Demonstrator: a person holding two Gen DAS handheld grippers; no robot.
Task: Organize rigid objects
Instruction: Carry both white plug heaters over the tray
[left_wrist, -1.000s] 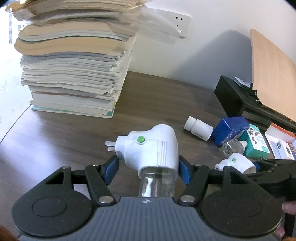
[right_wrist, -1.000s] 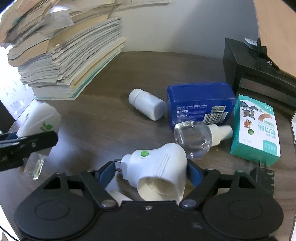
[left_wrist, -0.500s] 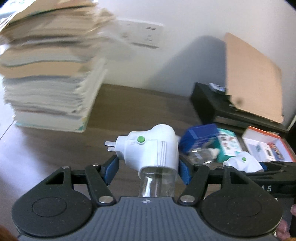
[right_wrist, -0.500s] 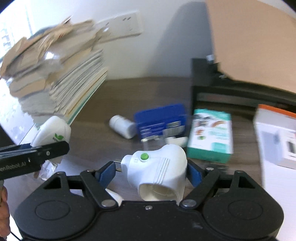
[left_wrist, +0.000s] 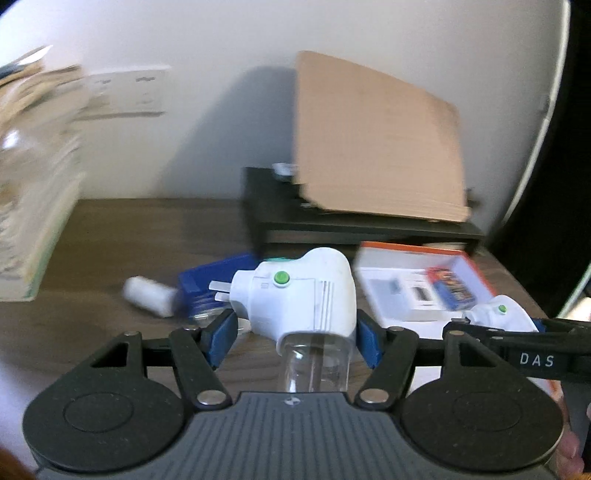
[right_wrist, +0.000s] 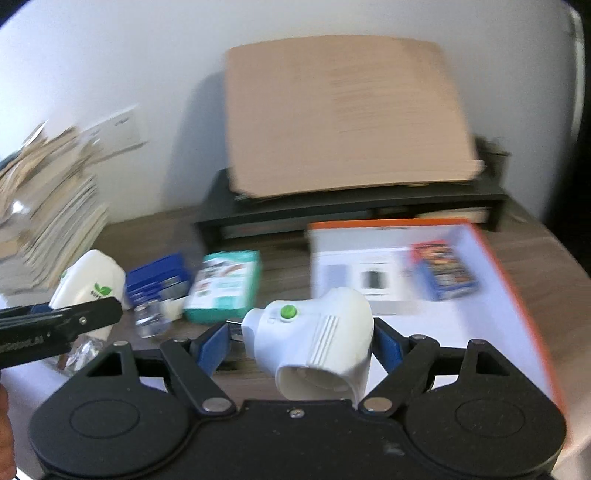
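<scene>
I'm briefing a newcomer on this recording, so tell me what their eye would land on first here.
First, the two white plug-in vaporizers: the left tongs grip one with a clear bottle, and the right tongs grip one with an empty socket. Behind them, a big tan board leans on a black stand by the wall. An open orange-rimmed box lies at the right of the table.

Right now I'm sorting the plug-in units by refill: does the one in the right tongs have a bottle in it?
No, the plug-in unit in the right tongs shows an empty socket.
</scene>
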